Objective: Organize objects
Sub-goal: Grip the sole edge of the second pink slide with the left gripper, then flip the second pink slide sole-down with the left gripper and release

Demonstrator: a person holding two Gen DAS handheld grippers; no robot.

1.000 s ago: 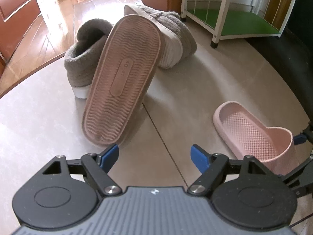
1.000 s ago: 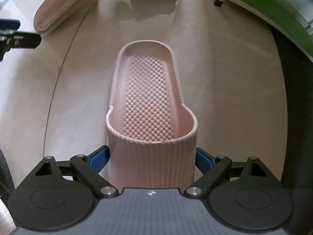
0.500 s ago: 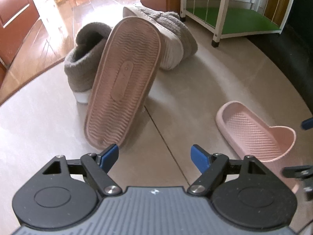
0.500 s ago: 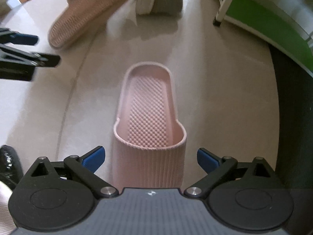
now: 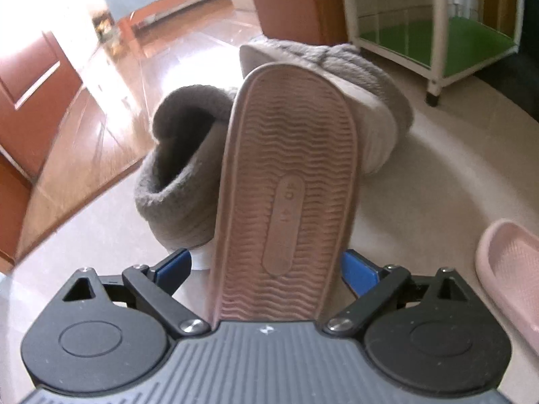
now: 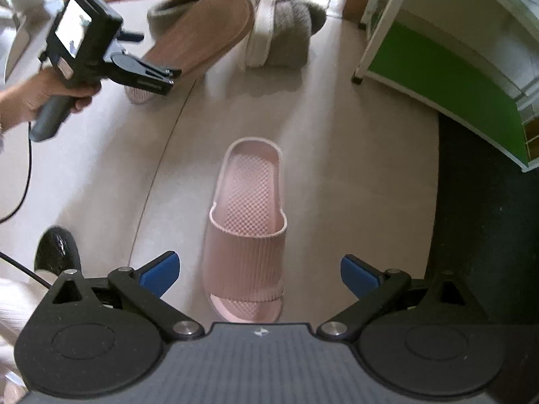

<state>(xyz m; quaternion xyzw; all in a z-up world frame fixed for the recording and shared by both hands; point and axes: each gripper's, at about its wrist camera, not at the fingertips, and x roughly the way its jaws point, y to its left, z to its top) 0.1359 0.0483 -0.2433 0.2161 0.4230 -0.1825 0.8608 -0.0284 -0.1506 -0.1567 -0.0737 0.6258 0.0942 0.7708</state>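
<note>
Overturned slide (image 5: 286, 202) between left tongs (image 5: 266, 269)

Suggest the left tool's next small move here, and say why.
Probably close the left tool on the overturned pink rubber slipper. Its jaws have just been opening and now flank the slipper's near end, sole up, leaning on the grey fleece slippers. Its mate, the upright pink slipper, lies apart on the floor below the open right tool.

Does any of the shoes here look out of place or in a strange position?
Yes. One pink slipper is flipped, sole up, leaning on a grey plush slipper. Its partner lies upright and apart on the floor.
</note>
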